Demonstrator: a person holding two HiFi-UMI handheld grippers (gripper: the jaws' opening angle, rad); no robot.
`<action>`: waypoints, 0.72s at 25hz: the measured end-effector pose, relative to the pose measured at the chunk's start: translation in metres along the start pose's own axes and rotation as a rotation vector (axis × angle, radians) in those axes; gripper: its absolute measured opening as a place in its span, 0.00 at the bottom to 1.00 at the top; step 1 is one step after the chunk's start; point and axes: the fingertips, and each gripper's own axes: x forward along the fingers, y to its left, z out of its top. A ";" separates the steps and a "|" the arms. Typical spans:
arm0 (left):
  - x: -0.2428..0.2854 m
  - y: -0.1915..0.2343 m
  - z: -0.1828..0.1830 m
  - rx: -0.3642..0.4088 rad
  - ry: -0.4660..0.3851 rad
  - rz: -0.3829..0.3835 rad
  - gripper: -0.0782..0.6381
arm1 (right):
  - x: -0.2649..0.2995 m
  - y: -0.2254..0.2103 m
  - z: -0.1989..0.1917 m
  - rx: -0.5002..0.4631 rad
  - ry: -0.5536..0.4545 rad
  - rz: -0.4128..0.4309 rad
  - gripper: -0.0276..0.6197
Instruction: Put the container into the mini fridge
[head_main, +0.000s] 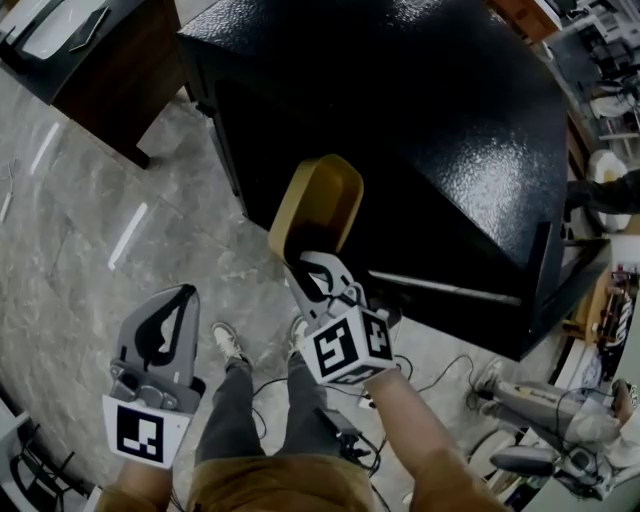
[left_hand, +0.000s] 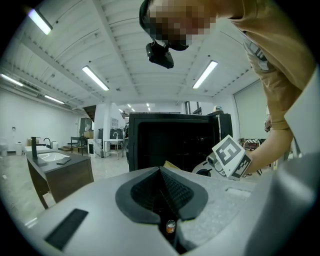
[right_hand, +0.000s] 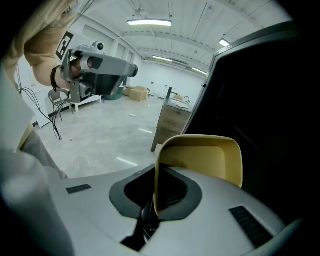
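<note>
The yellow container (head_main: 318, 205) hangs tipped on edge just before the dark open front of the black mini fridge (head_main: 430, 140). It is pinched by one thin wall in the right gripper (head_main: 322, 272). With so narrow a hold it could swivel or slip and strike the fridge's frame going in. The left gripper (head_main: 163, 325) is closed on nothing, off to the side.

Floor: grey marbled stone (head_main: 70, 220), filling the left half of the head view.
Cabinet: dark wood (head_main: 105, 60), upper left of the head view, pale flat items on top.
Cables: black (head_main: 440, 372), looping on the floor, lower centre-right.
Ceiling lights: long bright strips (left_hand: 95, 78), upper left of the left gripper view.
</note>
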 end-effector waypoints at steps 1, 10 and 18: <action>0.001 0.002 -0.002 -0.001 0.000 -0.001 0.11 | 0.003 -0.002 -0.001 0.002 0.007 -0.001 0.05; 0.016 0.006 -0.014 -0.027 -0.011 -0.007 0.11 | 0.029 -0.024 -0.015 -0.003 0.050 -0.015 0.05; 0.016 0.012 -0.023 -0.043 0.003 0.000 0.11 | 0.043 -0.040 -0.019 -0.020 0.083 -0.015 0.05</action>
